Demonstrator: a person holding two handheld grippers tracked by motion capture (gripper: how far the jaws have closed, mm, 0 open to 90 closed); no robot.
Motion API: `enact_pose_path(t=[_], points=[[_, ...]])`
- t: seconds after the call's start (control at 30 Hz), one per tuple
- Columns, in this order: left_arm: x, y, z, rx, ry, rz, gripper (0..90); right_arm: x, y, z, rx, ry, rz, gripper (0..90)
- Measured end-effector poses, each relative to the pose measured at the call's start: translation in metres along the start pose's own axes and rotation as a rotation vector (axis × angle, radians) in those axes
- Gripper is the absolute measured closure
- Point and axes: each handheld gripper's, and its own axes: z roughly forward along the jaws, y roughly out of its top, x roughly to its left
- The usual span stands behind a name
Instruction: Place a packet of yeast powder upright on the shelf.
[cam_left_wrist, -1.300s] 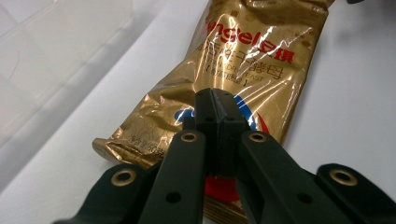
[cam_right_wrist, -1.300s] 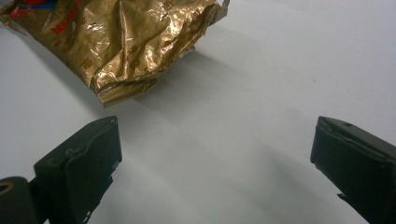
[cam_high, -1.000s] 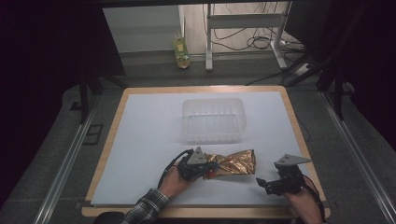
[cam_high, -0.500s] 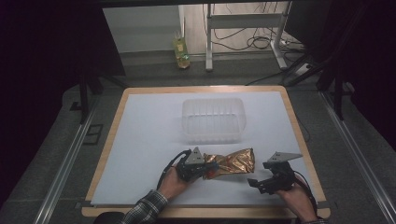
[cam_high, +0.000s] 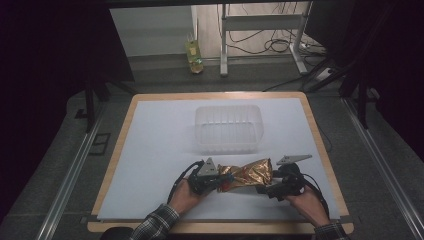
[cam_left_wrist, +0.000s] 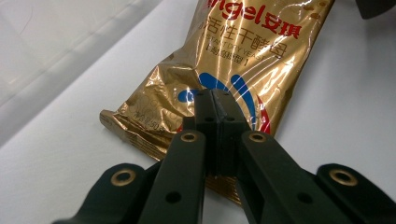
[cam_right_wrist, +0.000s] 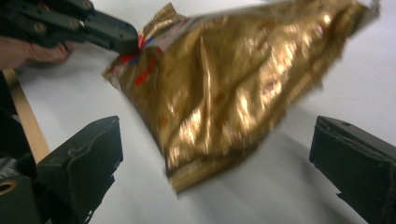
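While my left gripper (cam_high: 216, 179) has its jaws clamped on one end of the gold yeast packet (cam_high: 248, 174) near the table's (cam_high: 150, 150) front edge, my right gripper (cam_high: 266, 189) waits at the other end, jaws spread wide.

A wooden-edged table (cam_high: 116, 165) carries a white top; grey floor (cam_high: 60, 150) lies around it, with a metal rail (cam_high: 70, 175) along each side; beyond the far edge stand a yellow bottle (cam_high: 193, 56) on the floor, white frame legs (cam_high: 223, 45) and loose cables (cam_high: 260, 42); dark panels (cam_high: 50, 50) close both sides; the far floor is the brightest part.
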Motion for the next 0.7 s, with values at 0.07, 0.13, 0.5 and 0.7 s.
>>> enact_pose_path(t=[0.07,0.13,0.5,0.7], points=[[0.000,0.000,0.000,0.000,0.000,0.000,89.7,-0.001,0.005,0.005,0.015,0.023,0.031,2.8],[0.000,0.000,0.000,-0.001,0.001,0.000,89.7,-0.003,0.009,0.010,0.030,0.047,0.061,2.8],[-0.002,0.000,0.000,0.000,0.017,0.014,89.6,0.001,0.028,0.016,0.032,0.060,0.113,32.1],[0.003,-0.001,-0.002,-0.007,0.008,-0.034,81.1,-0.001,0.031,0.010,-0.041,0.086,0.165,49.3]])
